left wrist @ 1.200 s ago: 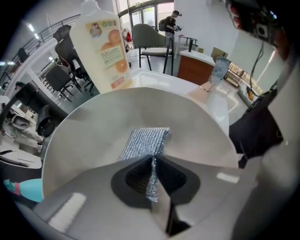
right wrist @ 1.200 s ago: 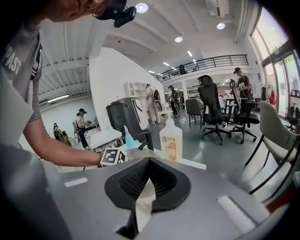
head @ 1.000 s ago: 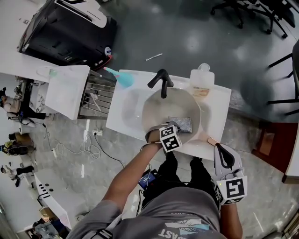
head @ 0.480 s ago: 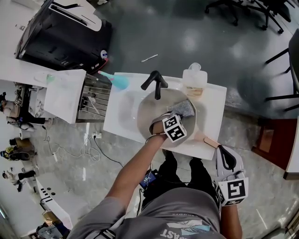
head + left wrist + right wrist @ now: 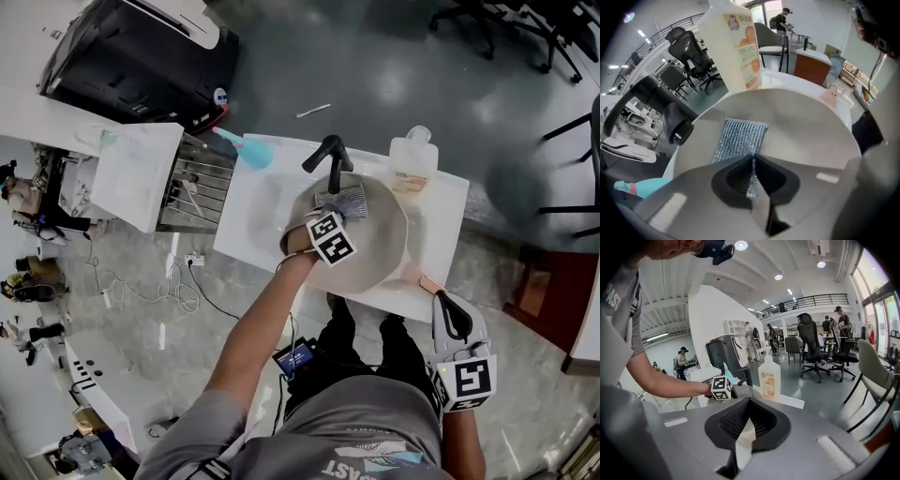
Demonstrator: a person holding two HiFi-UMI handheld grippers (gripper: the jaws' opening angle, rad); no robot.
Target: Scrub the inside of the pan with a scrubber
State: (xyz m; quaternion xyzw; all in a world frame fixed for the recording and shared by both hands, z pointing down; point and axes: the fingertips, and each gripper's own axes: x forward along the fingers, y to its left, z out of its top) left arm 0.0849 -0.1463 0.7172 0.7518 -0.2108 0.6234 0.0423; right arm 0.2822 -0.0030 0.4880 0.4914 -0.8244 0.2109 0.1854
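A flat, rectangular silver-mesh scrubber (image 5: 739,137) lies in the smooth, round beige pan (image 5: 377,255). The left gripper (image 5: 753,158) pinches its edge, jaws nearly together; the right gripper (image 5: 748,405) clamps the pan handle (image 5: 424,279).

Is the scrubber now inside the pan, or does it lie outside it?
Inside. The scrubber lies spread flat on the inner wall of the pan, and the left gripper, shut, pinches its near edge.

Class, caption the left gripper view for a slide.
Left gripper holds a silver mesh scrubber inside the round beige pan.
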